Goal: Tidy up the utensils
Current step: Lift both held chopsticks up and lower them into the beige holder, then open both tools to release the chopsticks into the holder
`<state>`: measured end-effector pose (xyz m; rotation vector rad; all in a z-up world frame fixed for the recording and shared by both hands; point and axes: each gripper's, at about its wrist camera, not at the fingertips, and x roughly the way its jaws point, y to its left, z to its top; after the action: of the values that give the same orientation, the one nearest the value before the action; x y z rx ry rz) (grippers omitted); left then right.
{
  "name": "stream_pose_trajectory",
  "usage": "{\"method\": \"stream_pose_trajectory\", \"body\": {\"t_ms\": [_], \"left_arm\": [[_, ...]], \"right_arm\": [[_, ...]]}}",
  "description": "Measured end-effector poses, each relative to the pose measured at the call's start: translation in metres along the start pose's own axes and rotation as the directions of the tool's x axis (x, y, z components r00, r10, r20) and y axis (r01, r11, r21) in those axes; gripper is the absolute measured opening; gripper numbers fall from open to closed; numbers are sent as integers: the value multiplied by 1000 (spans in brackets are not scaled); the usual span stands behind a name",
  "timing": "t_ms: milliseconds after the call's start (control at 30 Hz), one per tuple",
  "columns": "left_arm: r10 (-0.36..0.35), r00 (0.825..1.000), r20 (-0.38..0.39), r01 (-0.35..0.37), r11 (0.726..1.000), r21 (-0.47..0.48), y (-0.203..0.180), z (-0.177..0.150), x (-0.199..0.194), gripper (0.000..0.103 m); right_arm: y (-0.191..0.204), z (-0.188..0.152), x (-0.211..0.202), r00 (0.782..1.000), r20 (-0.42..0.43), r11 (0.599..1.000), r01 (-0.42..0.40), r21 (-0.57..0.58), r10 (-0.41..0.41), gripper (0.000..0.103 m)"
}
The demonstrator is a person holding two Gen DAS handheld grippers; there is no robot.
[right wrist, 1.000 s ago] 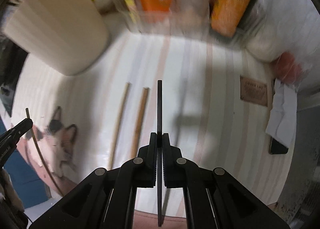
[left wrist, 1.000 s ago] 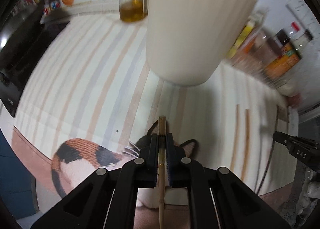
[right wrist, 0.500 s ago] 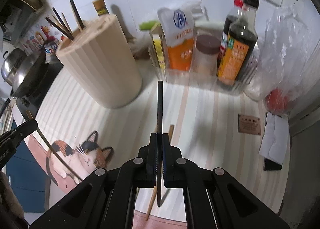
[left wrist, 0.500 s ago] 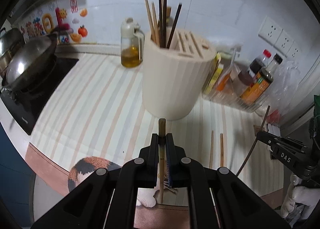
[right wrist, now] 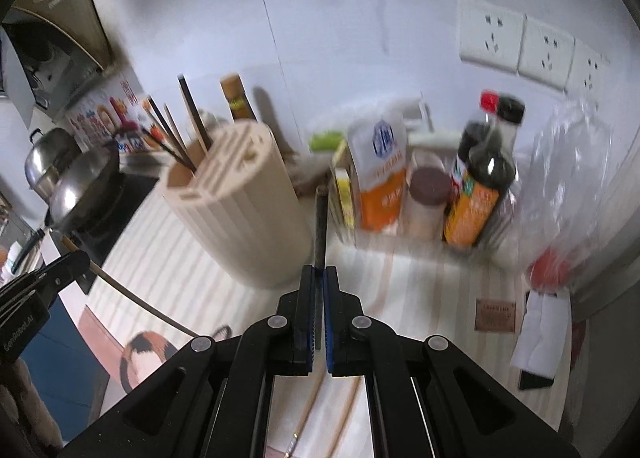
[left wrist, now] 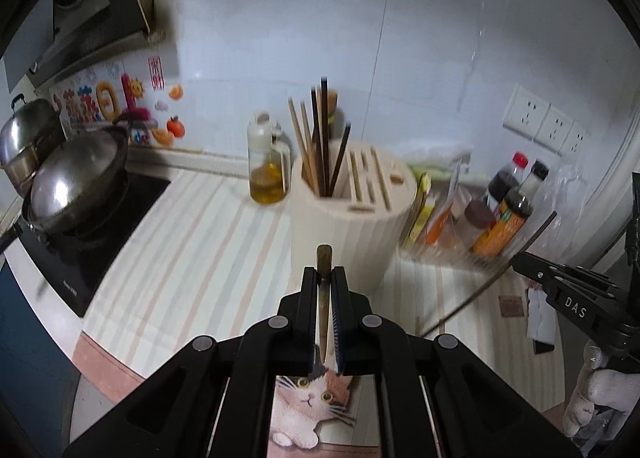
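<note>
A cream ribbed utensil holder [left wrist: 352, 226] [right wrist: 248, 214] stands on the striped counter with several chopsticks [left wrist: 318, 138] in its opening. My left gripper [left wrist: 325, 278] is shut on a wooden chopstick [left wrist: 323, 258], held above the counter in front of the holder. My right gripper [right wrist: 318, 278] is shut on a dark chopstick [right wrist: 320, 230], to the right of the holder; it also shows in the left wrist view [left wrist: 520, 254]. Two wooden chopsticks [right wrist: 316, 406] lie on the counter below the right gripper.
An oil bottle [left wrist: 268, 166] stands behind the holder. Sauce bottles and packets [right wrist: 472, 186] fill a tray at the right wall. A wok [left wrist: 76, 182] sits on the cooktop at left. A cat-print mat [left wrist: 312, 406] lies at the counter's front edge.
Both grippers have risen and tilted up from the counter, each keeping its chopstick. The holder's top and the wall now show in both views.
</note>
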<state>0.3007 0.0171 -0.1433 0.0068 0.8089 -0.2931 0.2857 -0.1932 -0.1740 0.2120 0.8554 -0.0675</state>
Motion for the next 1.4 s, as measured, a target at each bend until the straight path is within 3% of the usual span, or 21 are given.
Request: {"method": "stream_pose_trajectory", "body": {"t_ms": [233, 500, 633, 800, 933, 1100, 1300, 1400], "left_arm": [[-29, 995, 92, 31, 999, -20, 4, 41, -44, 4], [-63, 977, 205, 73, 997, -38, 3, 94, -91, 4], [-78, 966, 247, 94, 994, -54, 7, 124, -100, 4], [-53, 963, 266, 69, 996, -51, 10, 154, -91, 4], [-36, 973, 229, 51, 997, -58, 15, 165, -66, 4], [-41, 993, 115, 51, 995, -88, 23, 172, -7, 4], [-27, 997, 77, 32, 997, -70, 17, 173, 24, 4], [-34, 998, 50, 37, 997, -67, 17, 170, 32, 5]], "right_arm": [[14, 37, -29, 996, 79, 998, -50, -29, 52, 3], [33, 90, -79, 974, 155, 986, -154, -72, 163, 3], [49, 118, -95, 963, 168, 976, -193, -104, 209, 3], [69, 154, -90, 957, 191, 972, -194, -134, 217, 0], [80, 180, -70, 957, 197, 973, -190, -128, 213, 0], [85, 203, -28, 966, 159, 977, -190, -97, 204, 0], [58, 198, 6, 977, 92, 981, -189, -38, 192, 0], [26, 183, 13, 982, 35, 983, -186, 9, 185, 0]]}}
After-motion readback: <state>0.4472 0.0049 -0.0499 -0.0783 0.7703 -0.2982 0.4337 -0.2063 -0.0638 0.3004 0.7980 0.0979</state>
